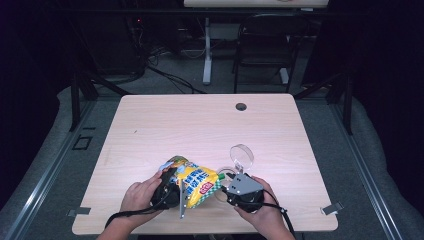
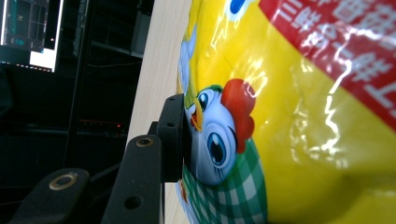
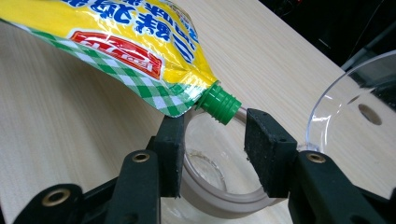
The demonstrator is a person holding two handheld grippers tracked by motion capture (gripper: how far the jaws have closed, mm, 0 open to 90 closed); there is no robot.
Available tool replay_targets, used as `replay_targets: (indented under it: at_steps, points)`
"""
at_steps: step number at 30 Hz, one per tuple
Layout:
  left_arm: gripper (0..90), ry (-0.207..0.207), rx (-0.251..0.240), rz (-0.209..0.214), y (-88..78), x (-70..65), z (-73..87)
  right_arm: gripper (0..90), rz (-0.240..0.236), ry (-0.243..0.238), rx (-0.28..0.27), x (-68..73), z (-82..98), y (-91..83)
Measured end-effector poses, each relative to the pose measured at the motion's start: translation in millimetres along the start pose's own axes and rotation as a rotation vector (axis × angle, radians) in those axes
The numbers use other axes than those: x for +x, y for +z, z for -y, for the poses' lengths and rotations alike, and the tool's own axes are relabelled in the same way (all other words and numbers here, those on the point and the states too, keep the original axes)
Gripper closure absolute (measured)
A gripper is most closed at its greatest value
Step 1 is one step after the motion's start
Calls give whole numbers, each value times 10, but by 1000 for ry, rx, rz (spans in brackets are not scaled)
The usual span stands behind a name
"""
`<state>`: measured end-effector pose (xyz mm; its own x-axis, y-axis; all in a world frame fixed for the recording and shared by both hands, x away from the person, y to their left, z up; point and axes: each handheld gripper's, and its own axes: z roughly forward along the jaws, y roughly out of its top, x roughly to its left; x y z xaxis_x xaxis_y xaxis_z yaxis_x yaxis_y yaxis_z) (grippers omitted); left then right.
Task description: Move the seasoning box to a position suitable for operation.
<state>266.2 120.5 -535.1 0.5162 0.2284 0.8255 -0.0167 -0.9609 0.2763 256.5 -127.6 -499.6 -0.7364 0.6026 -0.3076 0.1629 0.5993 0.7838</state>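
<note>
Yellow pouch (image 1: 196, 181) clamped in left tool (image 2: 180, 140), right tool (image 3: 212, 147) open.

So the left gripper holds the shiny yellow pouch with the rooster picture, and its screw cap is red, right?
Not quite: the cap is green, as the right gripper view shows. The left gripper does hold the shiny yellow pouch with the rooster picture.

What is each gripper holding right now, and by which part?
The left gripper grips the yellow spout pouch by its body, at the printed chicken. The right gripper holds nothing: its fingers stand apart around the pouch's green cap.
</note>
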Motion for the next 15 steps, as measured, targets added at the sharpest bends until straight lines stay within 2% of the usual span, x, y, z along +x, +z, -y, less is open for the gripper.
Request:
replay_targets:
  at_steps: [1,4,8,15]
  points:
    - [640,2,0,7,-3,8,-3,580,6,-22,4,2,-6,1]
    - [640,9,-2,9,-11,19,-16,579,8,-41,4,11,-11,10]
    - [640,12,-9,17,-11,27,-46,569,13,-54,7,18,-16,22]
    - [641,47,-1,23,-14,63,-95,560,29,-95,2,28,-33,22]
